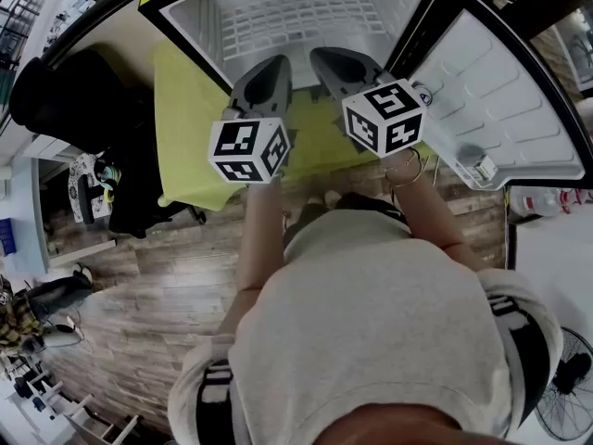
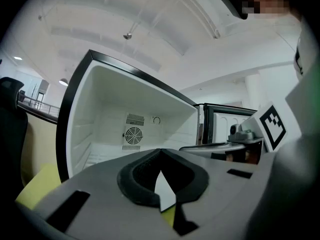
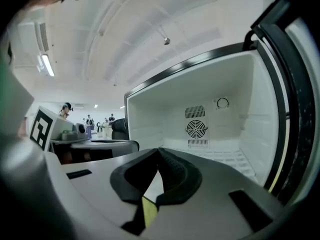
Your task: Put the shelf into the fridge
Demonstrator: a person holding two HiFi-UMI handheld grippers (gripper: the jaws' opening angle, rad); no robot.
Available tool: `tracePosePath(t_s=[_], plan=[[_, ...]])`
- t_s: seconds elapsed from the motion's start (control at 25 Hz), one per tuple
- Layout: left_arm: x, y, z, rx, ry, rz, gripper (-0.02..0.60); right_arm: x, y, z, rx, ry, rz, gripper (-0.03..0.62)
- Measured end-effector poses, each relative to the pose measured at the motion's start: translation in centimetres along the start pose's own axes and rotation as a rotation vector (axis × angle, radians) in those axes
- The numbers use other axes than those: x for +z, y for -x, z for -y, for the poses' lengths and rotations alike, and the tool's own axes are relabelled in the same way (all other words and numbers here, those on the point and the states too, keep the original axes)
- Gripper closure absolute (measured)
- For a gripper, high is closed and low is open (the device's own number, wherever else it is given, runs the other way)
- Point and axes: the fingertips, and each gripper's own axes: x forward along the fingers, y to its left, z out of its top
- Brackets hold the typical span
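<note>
Over by the open white fridge [image 1: 199, 12], left gripper [image 2: 160, 151] and right gripper [image 3: 159, 151] are closed, empty; bumping the white wire shelf [image 1: 296, 21] could unseat it.

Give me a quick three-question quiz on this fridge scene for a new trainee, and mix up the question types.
1. True or false: the fridge door is closed.
2. What does the left gripper hold? A) a bottle B) a cloth C) nothing, its jaws meet at the tips
3. Short answer: what round part sits on the back wall of the fridge?

Key:
1. False. The door stands wide open to the person's right.
2. C
3. A fan, behind a round grille.
</note>
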Motion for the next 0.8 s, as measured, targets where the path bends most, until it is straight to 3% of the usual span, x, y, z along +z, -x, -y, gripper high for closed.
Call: tracePosePath(t_s=[0.2, 0.56, 0.8], plan=[[-0.1, 0.3, 0.4, -0.005, -0.031, -0.005, 0.569, -0.2, 0.2, -0.3, -0.034, 0.129, -0.005, 0.585], [-2.3, 0.6, 0.8, -0.016, -0.024, -0.051, 0.569, -0.7, 0.8, 0.0, -0.04, 0.143, 0.024, 0.585], [-2.9, 0.6, 1.2, -0.011, -0.037, -0.061, 0.569, -2.5, 1.0, 0.5, -0.06, 0.191, -0.017, 0.585]])
